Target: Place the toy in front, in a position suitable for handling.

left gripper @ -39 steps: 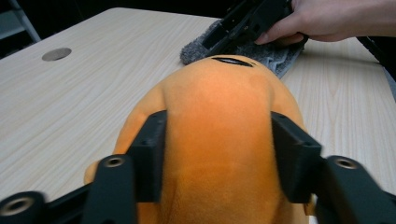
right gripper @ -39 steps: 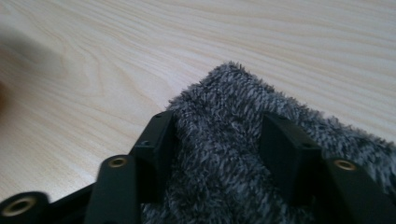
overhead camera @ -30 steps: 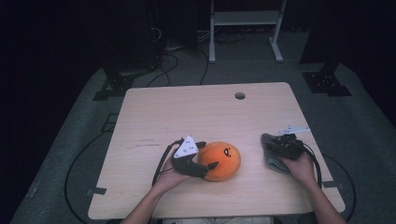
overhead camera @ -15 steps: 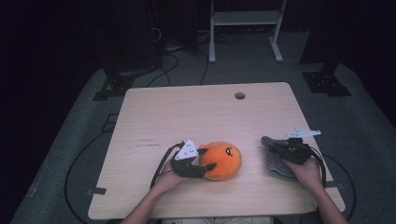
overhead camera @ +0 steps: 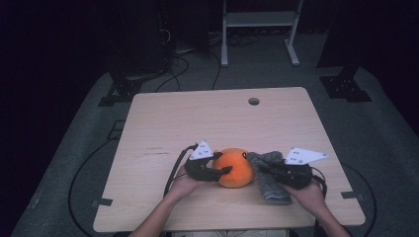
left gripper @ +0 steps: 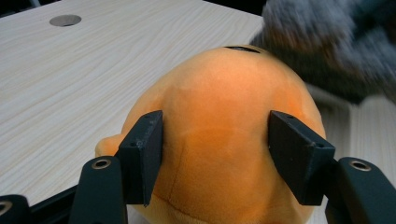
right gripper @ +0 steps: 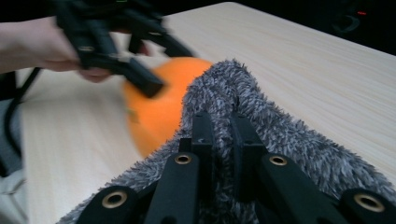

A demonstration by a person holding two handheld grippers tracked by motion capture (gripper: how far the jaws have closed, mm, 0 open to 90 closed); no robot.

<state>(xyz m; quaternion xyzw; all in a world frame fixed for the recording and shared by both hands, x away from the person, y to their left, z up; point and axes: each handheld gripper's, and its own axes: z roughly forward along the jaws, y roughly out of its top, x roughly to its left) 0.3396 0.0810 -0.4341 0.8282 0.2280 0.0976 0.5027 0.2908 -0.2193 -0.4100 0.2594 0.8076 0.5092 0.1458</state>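
- High view: the orange plush toy (overhead camera: 236, 168) sits near the table's (overhead camera: 207, 118) front edge, clamped from its left by the left gripper (overhead camera: 223, 170). The grey fuzzy cloth (overhead camera: 269, 178) lies just right of it, touching, pinched by the right gripper (overhead camera: 262, 168).
- Left gripper view: both pads press the toy's (left gripper: 224, 140) flanks; the cloth (left gripper: 327, 46) lies just beyond it.
- Right gripper view: the jaws are nearly together on a fold of cloth (right gripper: 261, 121), whose raised end points at the toy (right gripper: 163, 107) straight ahead.

Orange plush toy (overhead camera: 236, 168), fuzzy mottled grey cloth (overhead camera: 269, 180), pale wood-grain table (overhead camera: 197, 118).
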